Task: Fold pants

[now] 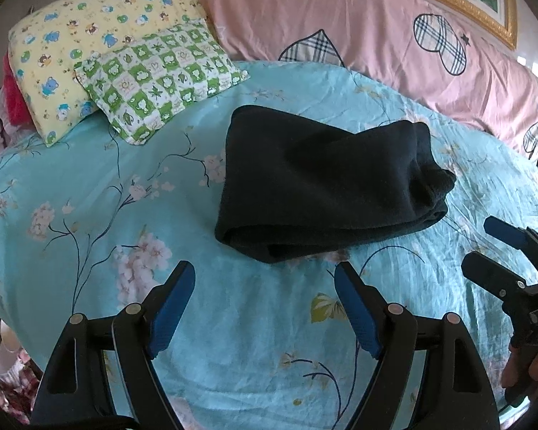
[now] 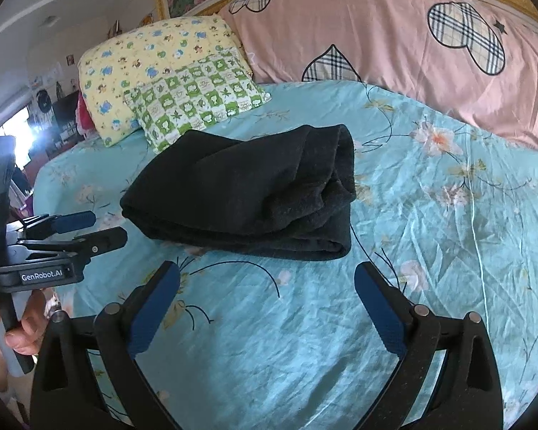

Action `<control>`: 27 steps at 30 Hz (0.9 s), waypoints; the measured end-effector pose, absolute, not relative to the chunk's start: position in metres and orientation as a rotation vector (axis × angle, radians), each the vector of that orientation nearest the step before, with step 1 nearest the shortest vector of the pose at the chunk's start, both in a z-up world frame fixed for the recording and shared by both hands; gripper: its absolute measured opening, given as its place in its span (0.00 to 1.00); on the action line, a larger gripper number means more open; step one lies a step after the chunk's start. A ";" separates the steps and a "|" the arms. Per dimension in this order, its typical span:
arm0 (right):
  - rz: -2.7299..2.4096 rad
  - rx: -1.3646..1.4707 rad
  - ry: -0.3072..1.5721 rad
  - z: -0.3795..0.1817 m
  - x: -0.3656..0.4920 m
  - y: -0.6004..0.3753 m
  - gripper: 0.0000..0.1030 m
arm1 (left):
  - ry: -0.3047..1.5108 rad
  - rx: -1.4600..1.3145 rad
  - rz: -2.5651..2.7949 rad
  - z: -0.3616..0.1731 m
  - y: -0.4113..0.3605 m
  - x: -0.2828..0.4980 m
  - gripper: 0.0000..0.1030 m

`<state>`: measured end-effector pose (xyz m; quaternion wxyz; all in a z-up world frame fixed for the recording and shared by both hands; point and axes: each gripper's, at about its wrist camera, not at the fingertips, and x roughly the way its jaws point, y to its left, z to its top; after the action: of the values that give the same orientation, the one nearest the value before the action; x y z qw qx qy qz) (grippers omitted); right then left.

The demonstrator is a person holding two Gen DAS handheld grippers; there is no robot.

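Observation:
Dark pants (image 1: 322, 182) lie folded into a thick bundle on the turquoise floral bedspread (image 1: 89, 186), seen also in the right wrist view as pants (image 2: 247, 193). My left gripper (image 1: 264, 276) hovers just in front of the bundle's near edge, open, nothing between its blue pads. My right gripper (image 2: 267, 277) also stands wide open and empty, a short way in front of the bundle. Each gripper shows in the other's view: the right one (image 1: 484, 247) at the right edge, the left one (image 2: 102, 227) at the left, each held by a hand.
A yellow cartoon pillow (image 1: 79, 46) and a green checked pillow (image 1: 157, 82) lie behind the pants to the left. A pink quilt with plaid hearts (image 1: 376, 36) runs along the back. Bare bedspread (image 2: 448, 215) stretches to the right of the bundle.

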<state>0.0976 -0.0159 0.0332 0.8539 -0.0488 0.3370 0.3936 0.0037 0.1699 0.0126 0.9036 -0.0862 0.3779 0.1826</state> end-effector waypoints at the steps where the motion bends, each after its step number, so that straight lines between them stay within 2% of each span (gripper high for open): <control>1: 0.835 -0.106 0.709 0.033 0.097 -0.015 0.95 | 0.782 -0.176 0.375 0.012 0.169 0.004 0.78; 27: 0.837 -0.118 0.711 0.035 0.102 0.000 0.97 | 0.764 -0.143 0.393 0.016 0.171 0.004 0.80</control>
<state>0.1022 -0.0004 0.0352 0.8514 -0.0561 0.3377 0.3975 0.0041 0.1711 0.0158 0.9067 -0.0695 0.3700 0.1901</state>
